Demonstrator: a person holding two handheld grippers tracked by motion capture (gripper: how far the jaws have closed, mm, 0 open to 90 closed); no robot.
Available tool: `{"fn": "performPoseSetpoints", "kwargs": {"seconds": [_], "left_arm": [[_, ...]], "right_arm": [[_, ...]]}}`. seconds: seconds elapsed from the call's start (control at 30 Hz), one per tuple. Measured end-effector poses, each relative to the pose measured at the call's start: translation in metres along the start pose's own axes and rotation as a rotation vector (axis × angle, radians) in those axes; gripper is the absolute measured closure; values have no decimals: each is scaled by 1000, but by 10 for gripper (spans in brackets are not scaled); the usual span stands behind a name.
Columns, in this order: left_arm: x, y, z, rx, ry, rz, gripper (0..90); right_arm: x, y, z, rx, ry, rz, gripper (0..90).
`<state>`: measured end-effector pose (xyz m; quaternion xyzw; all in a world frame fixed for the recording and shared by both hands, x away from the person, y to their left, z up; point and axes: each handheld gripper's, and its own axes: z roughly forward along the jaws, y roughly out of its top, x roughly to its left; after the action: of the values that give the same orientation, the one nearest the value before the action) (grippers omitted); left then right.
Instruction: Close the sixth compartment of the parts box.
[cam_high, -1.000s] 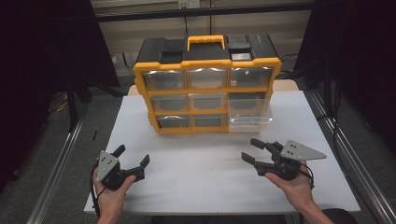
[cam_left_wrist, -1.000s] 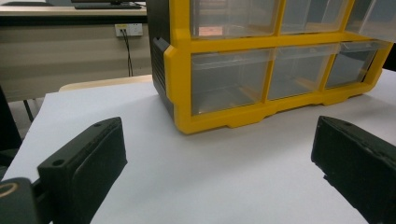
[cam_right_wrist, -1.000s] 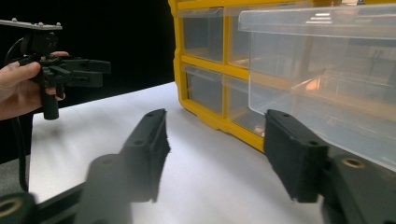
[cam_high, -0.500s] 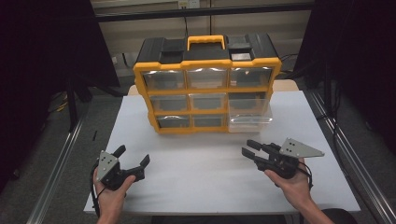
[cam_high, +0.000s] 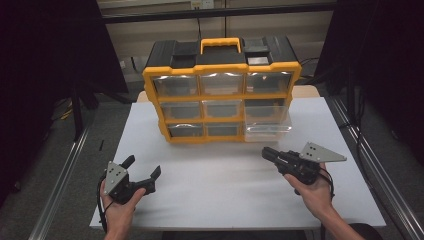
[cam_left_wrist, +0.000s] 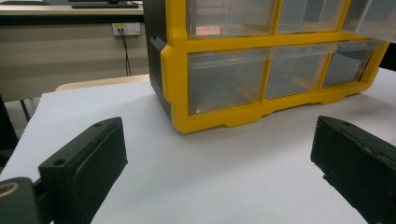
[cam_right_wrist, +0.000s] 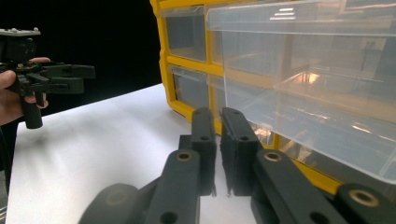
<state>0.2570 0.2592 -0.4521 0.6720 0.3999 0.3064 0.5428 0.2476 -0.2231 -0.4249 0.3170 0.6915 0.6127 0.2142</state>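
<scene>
A yellow and black drawer organizer (cam_high: 222, 67) with a carry handle and clear drawers stands at the back of the white table (cam_high: 215, 195). Its bottom right drawer (cam_high: 267, 131) is pulled partway out. My left gripper (cam_high: 143, 166) is held low at the front left, jaws wide open and empty; in the left gripper view (cam_left_wrist: 217, 135) they frame the organizer's lower left corner (cam_left_wrist: 177, 70). My right gripper (cam_high: 265, 151) is at the front right, shut on nothing and pointing toward the organizer. In the right gripper view its tips (cam_right_wrist: 217, 116) lie just short of the pulled-out drawer (cam_right_wrist: 327, 93).
Metal rails run along both long sides of the table (cam_high: 60, 185). A beige wall panel with a power socket (cam_left_wrist: 127, 29) stands behind the table. The left gripper (cam_right_wrist: 70, 77) shows far off in the right gripper view.
The right gripper's jaws have gone from open to shut and drifted slightly left. The left gripper has stayed open in nearly the same spot.
</scene>
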Motion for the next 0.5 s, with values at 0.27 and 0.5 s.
{"fn": "performPoseSetpoints", "kwargs": {"seconds": [0.27,0.5], "left_arm": [[0,0,0,-7,0,3,36],[-2,1,-1,-21,-9,7,36]], "right_arm": [[-5,5,11,4,2,-10,900],[-8,2,19,2,-13,-21,900]]}}
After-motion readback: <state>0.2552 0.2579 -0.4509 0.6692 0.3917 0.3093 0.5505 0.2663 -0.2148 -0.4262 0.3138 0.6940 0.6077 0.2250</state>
